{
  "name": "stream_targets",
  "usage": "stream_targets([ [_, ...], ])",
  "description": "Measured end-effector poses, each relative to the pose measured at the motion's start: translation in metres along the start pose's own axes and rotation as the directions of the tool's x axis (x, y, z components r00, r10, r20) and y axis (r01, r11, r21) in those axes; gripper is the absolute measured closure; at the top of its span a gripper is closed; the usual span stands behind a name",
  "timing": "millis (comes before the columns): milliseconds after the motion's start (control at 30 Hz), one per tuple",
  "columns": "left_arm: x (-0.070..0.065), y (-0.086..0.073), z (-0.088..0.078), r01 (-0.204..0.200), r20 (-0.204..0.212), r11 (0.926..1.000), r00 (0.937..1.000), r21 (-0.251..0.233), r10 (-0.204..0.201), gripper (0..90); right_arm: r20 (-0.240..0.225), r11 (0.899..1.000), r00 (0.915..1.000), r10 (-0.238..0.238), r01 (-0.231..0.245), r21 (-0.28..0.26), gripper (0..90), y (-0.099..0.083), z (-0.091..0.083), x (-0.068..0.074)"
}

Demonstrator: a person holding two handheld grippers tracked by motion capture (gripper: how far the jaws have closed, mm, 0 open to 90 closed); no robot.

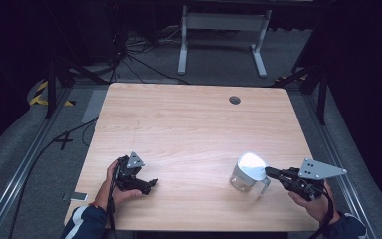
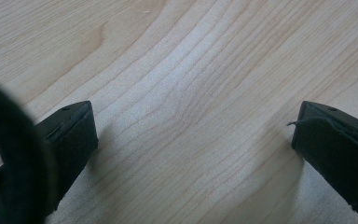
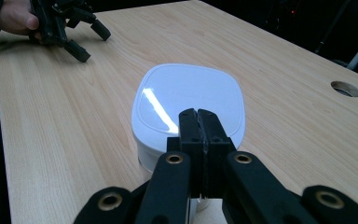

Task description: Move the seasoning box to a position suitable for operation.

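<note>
Clear jug [image 1: 246, 175] with white lid [image 3: 189, 100] is seen standing upright on the wooden table [image 1: 189, 119], near the front right part, well apart from the left gripper [image 1: 149, 185]. Handle [image 1: 265, 186] is turned toward the right gripper [image 1: 269, 172].

Right gripper is held by the right hand [image 1: 316, 203] just beside the jug, tips at the lid's edge. In the right gripper view the jaws are pressed together, no gap visible, tips lying over the near edge of the lid; whether anything thin is pinched between them cannot be told.

Left gripper is held in the left hand [image 1: 117, 181] near the front left edge, low over the table. In the left gripper view its jaws are spread wide, bare wood grain between them.

A round cable hole [image 1: 235, 100] is seen near the far edge of the table. A small flat phone-like object [image 1: 74, 196] lies on the floor left of the table.
</note>
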State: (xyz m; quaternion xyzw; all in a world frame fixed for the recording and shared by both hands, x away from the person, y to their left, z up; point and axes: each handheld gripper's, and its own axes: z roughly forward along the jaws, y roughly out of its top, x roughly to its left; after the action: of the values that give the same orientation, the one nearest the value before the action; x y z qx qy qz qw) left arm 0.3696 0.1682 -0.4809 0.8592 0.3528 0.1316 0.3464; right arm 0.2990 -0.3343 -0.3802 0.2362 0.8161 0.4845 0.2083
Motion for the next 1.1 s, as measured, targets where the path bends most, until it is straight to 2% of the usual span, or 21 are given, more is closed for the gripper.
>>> stream_targets([
  [233,0.001,0.001,0.001,-0.01,0.007,0.9999,0.9999,-0.002,0.01,0.4,-0.011,1.0,0.9999,-0.013,0.013,-0.004,90.0,0.0,0.0,0.0],
  [300,0.001,0.004,0.0,-0.02,0.011,0.9997,0.9997,0.015,0.02,0.7,-0.012,1.0,0.9999,-0.011,0.011,-0.002,90.0,-0.001,-0.001,0.0],
  [333,0.0,0.005,0.0,-0.028,0.022,0.9995,0.9994,0.013,0.028,3.1,-0.012,1.0,0.9998,-0.014,0.014,-0.003,90.0,-0.001,-0.001,0.0],
  [367,-0.001,0.007,-0.001,-0.041,0.037,0.9991,0.9985,0.007,0.041,10.2,-0.014,1.0,0.9998,-0.016,0.016,-0.001,90.0,-0.001,-0.001,0.001],
  [433,-0.003,0.015,-0.005,-0.052,0.035,0.9985,0.998,-0.016,0.053,27.0,-0.018,1.0,0.9996,-0.024,0.024,0.001,90.0,-0.002,-0.002,0.0],
  [500,-0.006,0.025,-0.008,-0.058,0.056,0.9968,0.9966,-0.056,0.061,22.4,-0.016,1.0,0.9998,-0.015,0.015,0.0,90.0,-0.003,-0.002,-0.001],
  [533,-0.008,0.03,-0.009,-0.067,0.067,0.9953,0.9952,-0.07,0.071,32.4,-0.016,1.0,0.9998,-0.014,0.014,0.0,90.0,-0.003,-0.002,-0.001],
  [567,-0.012,0.037,-0.009,-0.079,0.072,0.9931,0.9938,-0.087,0.085,37.8,-0.015,1.0,0.9997,-0.018,0.018,0.001,90.0,-0.003,-0.002,-0.001],
  [600,-0.012,0.037,-0.009,-0.079,0.072,0.9931,0.9938,-0.087,0.085,40.0,-0.015,1.0,0.9997,-0.018,0.018,0.001,90.0,-0.003,-0.002,-0.001],
  [633,-0.02,0.05,-0.007,-0.098,0.096,0.9889,0.9894,-0.111,0.109,48.8,-0.009,1.0,0.9997,-0.021,0.021,0.0,90.0,-0.003,-0.001,-0.001],
  [700,-0.03,0.062,-0.004,-0.124,0.119,0.9832,0.9829,-0.133,0.141,55.8,-0.01,1.0,0.9997,-0.022,0.022,0.003,90.0,-0.004,-0.001,-0.001],
  [733,-0.036,0.07,-0.002,-0.152,0.129,0.9786,0.977,-0.139,0.17,64.6,-0.01,1.0,0.9996,-0.026,0.026,0.005,90.0,-0.004,-0.001,-0.001],
  [767,-0.042,0.076,0.001,-0.16,0.131,0.9779,0.9754,-0.135,0.177,70.6,-0.009,1.0,0.9998,-0.02,0.02,0.01,90.0,-0.004,-0.001,-0.001],
  [800,-0.042,0.076,0.001,-0.16,0.131,0.9779,0.9754,-0.135,0.177,75.5,-0.013,1.0,0.9996,-0.024,0.024,0.011,90.0,-0.005,-0.001,-0.001],
  [833,-0.051,0.086,0.007,-0.189,0.146,0.9704,0.9665,-0.151,0.211,80.8,-0.013,1.0,0.9997,-0.022,0.023,0.017,90.0,-0.005,0.0,-0.001],
  [867,-0.058,0.091,0.009,-0.204,0.15,0.9661,0.9621,-0.158,0.228,85.3,-0.011,0.999,0.9996,-0.025,0.025,0.02,90.0,-0.006,0.0,-0.001],
  [933,-0.069,0.104,0.014,-0.239,0.155,0.9538,0.9509,-0.181,0.268,89.4,-0.013,0.999,0.9994,-0.033,0.033,0.027,90.0,-0.006,0.001,-0.001],
  [1033,-0.086,0.122,0.02,-0.261,0.171,0.9401,0.9382,-0.219,0.301,89.7,-0.01,0.999,0.9995,-0.029,0.029,0.024,90.0,-0.006,0.002,-0.001],
  [1100,-0.097,0.135,0.023,-0.289,0.177,0.9265,0.9254,-0.241,0.335,89.8,-0.012,0.999,0.9994,-0.031,0.032,0.019,90.0,-0.006,0.002,-0.001],
])
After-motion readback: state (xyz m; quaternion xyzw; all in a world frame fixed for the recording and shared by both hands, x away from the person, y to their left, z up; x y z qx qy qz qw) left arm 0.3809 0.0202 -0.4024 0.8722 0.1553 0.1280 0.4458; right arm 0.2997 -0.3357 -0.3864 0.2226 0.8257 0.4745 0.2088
